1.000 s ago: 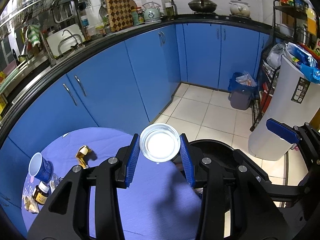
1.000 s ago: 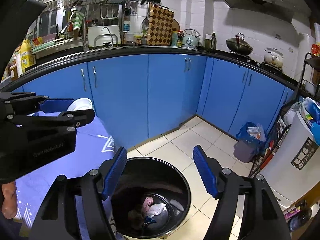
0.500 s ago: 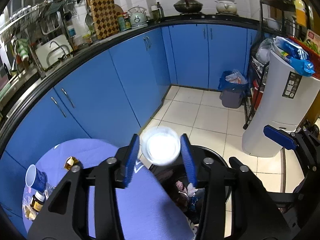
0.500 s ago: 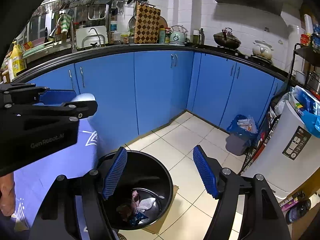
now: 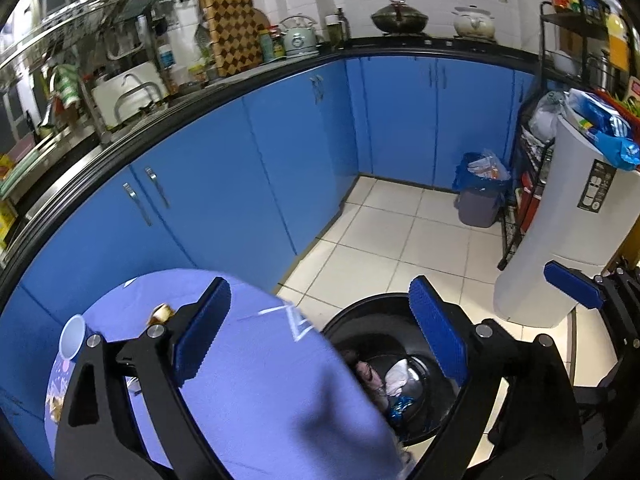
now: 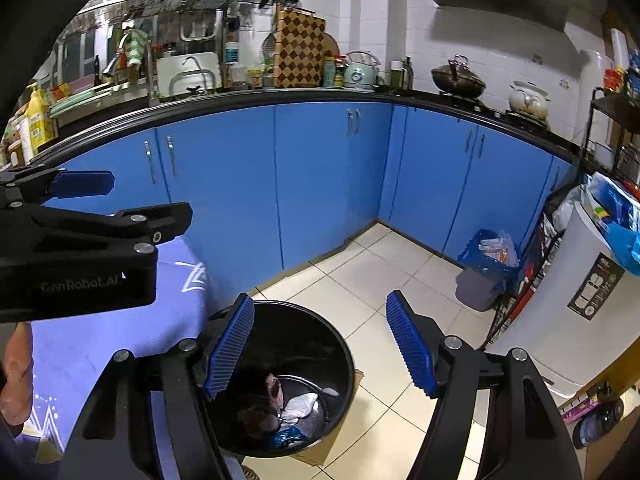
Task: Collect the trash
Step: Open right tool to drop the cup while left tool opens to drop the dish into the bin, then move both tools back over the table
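Observation:
My left gripper (image 5: 320, 332) hangs over the edge of the purple-clothed table (image 5: 240, 392) and the black trash bin (image 5: 372, 300). Its jaws are opening wide and nothing is between them. The bin stands on the floor with crumpled white and blue trash (image 6: 296, 408) at its bottom. My right gripper (image 6: 320, 344) is open and empty above the bin's rim (image 6: 320, 320). The left gripper's fingers (image 6: 120, 232) reach in from the left of the right wrist view. On the table's far left lie a blue cup (image 5: 72, 338) and a yellowish scrap (image 5: 162, 312).
Blue cabinets (image 5: 280, 152) curve behind the bin under a cluttered counter. A tall white appliance (image 5: 560, 220) and a wire rack stand at the right, with a small bin with a blue bag (image 5: 480, 196) near the corner. A person's hand (image 6: 16, 376) is at the left edge.
The left gripper's jaws have spread wide, and the white cup that they held is gone from between them. The left view has shifted toward the bin. The right gripper has stayed put.

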{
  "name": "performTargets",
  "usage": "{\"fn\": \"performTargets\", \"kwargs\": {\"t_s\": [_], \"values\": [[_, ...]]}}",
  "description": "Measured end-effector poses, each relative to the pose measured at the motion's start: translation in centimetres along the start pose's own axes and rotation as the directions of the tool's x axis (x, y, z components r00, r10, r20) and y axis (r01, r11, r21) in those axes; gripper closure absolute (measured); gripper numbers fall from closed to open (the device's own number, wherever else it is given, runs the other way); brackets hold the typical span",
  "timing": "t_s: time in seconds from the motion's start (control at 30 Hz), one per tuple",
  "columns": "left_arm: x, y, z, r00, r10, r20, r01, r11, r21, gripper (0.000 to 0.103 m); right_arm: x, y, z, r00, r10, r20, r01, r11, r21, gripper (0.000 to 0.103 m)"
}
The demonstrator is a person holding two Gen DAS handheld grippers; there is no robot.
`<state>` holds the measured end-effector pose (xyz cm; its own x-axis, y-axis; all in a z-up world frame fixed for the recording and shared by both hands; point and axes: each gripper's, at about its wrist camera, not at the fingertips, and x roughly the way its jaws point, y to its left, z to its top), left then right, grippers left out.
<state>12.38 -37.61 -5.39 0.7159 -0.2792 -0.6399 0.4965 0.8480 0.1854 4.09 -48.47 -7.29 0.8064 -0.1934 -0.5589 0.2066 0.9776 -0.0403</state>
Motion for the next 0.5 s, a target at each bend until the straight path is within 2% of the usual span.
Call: {"fn": "performTargets", "kwargs": {"t_s": [0.23,0.5], "values": [[-1.4,5.4,-2.2,0.998,0.065,-0.014,-0.066,0.995,-0.075,0.013,-0.2,3.9,0.7,0.998,0.067,0.005,-0.067,0.997,-0.042,0.036],[-2.8,12.4,-5.7,0.987,0.154,-0.048,-0.160,0.974,-0.160,0.013,0.1,11.1,1.6,0.989,0.149,-0.005,-0.148,0.980,-0.135,0.036]]}}
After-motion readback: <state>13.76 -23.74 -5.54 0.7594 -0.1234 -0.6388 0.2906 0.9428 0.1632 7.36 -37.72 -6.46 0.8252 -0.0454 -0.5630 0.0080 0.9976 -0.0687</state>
